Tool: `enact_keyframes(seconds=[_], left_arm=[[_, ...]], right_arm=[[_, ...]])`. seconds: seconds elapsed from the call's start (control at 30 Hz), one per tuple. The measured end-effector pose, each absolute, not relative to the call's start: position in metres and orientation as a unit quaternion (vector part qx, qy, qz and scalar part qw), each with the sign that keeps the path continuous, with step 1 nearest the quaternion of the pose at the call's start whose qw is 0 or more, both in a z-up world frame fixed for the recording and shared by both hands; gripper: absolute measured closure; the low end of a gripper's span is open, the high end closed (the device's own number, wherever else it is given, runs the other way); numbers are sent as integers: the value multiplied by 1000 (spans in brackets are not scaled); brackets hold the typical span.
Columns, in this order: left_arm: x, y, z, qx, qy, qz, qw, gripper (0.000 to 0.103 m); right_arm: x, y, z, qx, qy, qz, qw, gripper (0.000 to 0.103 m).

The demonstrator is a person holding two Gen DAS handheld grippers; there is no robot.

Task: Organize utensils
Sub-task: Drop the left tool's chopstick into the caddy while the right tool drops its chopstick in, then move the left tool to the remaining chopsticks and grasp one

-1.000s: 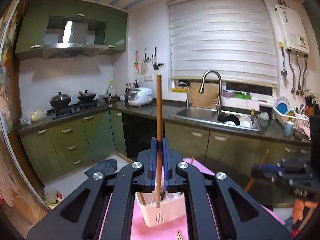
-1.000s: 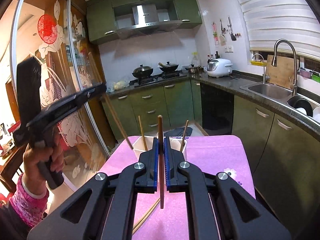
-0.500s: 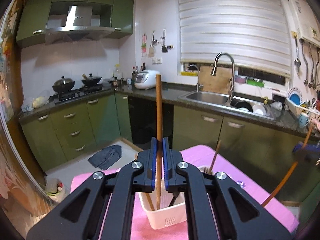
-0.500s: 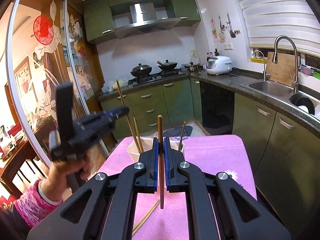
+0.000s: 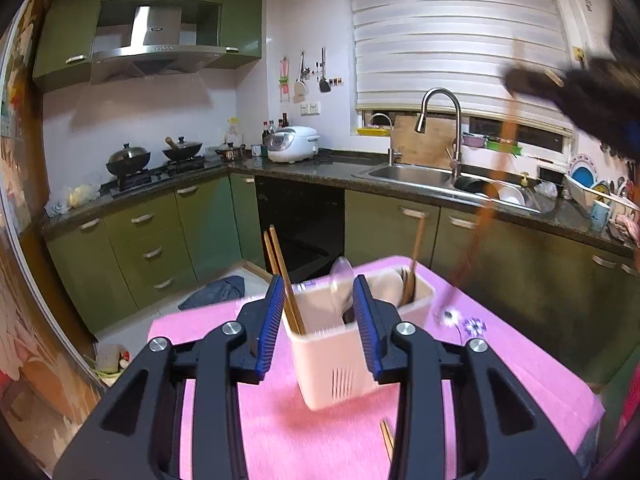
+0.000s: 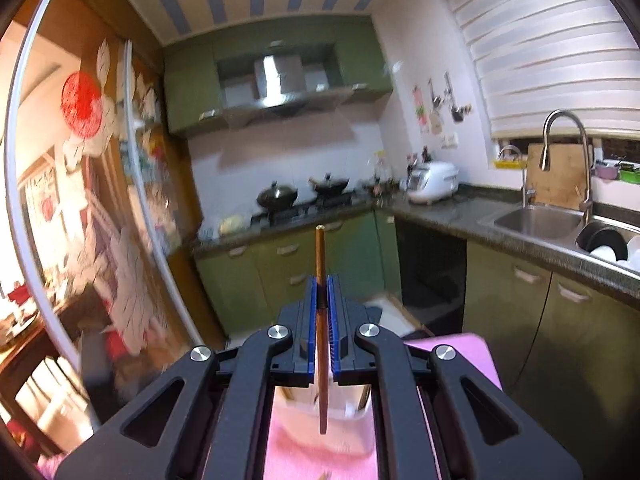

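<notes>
Green kitchen cabinets [image 5: 132, 240] line the walls, with a dark countertop [image 5: 320, 168] running to a steel sink [image 5: 412, 176] at 2 o'clock in the left wrist view. Nearer the camera, a pink tablecloth [image 5: 340, 440] covers a table.

On the cloth stands a white utensil holder [image 5: 344, 364], just ahead of the left gripper [image 5: 318, 316]. That gripper's blue-padded jaws are spread wide and hold nothing; the holder shows between them. Two brown chopsticks [image 5: 284, 280] lean together in the holder's near-left corner, tilting toward 11 o'clock. A clear plastic spoon [image 5: 340, 280] stands near the middle. Another wooden stick [image 5: 414, 256] stands in the far-right part, beside a pale utensil whose shape is unclear. One more chopstick [image 5: 386, 436] lies flat on the cloth at 5 o'clock from the holder.

At 2 o'clock, the right gripper [image 5: 568, 92] appears as a dark blur high above the table, with a blurred brown stick [image 5: 492, 184] hanging down from it.

From the right wrist view, the right gripper [image 6: 322, 312] has its jaws pinched tight on a single brown chopstick [image 6: 320, 256], held upright, its top pointing to 12 o'clock and its lower end hanging below the jaws above the pink cloth [image 6: 320, 456]. A stove with two black woks [image 6: 304, 194] sits at 12 o'clock behind it.
</notes>
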State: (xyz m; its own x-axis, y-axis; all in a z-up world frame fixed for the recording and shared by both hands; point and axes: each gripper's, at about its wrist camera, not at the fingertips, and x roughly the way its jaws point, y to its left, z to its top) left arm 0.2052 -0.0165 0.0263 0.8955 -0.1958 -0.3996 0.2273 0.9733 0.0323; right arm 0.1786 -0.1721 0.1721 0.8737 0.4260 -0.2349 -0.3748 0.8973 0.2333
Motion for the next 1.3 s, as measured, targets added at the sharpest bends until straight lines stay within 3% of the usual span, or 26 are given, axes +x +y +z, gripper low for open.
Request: enact_keyframes(seconds=[0.17, 0.47, 0.53, 0.57, 0.6, 0.73, 0.9, 1.1, 1.3], left_arm=[[183, -10, 13, 44, 210, -109, 971, 69], [166, 0, -2, 27, 222, -114, 968, 69], [165, -1, -4, 23, 226, -115, 967, 69], [164, -1, -6, 21, 229, -115, 966, 69], [163, -1, -7, 20, 231, -115, 966, 69], [160, -6, -18, 13, 249, -121, 961, 69], [150, -24, -45, 6, 289, -143, 946, 66], [138, -51, -83, 8, 336, -163, 928, 66], [139, -63, -110, 15, 374, -153, 915, 66]], right_arm=[[216, -167, 175, 90, 136, 180, 970, 97], [261, -146, 104, 68, 205, 172, 961, 96], [259, -144, 91, 63, 214, 176, 959, 93], [256, -143, 85, 59, 216, 176, 959, 86], [252, -143, 80, 55, 217, 175, 959, 78], [218, -154, 73, 53, 200, 172, 963, 76], [152, -190, 56, 72, 182, 164, 967, 63], [78, -239, 14, 97, 190, 121, 969, 63], [58, -277, -16, 140, 220, 114, 959, 63]])
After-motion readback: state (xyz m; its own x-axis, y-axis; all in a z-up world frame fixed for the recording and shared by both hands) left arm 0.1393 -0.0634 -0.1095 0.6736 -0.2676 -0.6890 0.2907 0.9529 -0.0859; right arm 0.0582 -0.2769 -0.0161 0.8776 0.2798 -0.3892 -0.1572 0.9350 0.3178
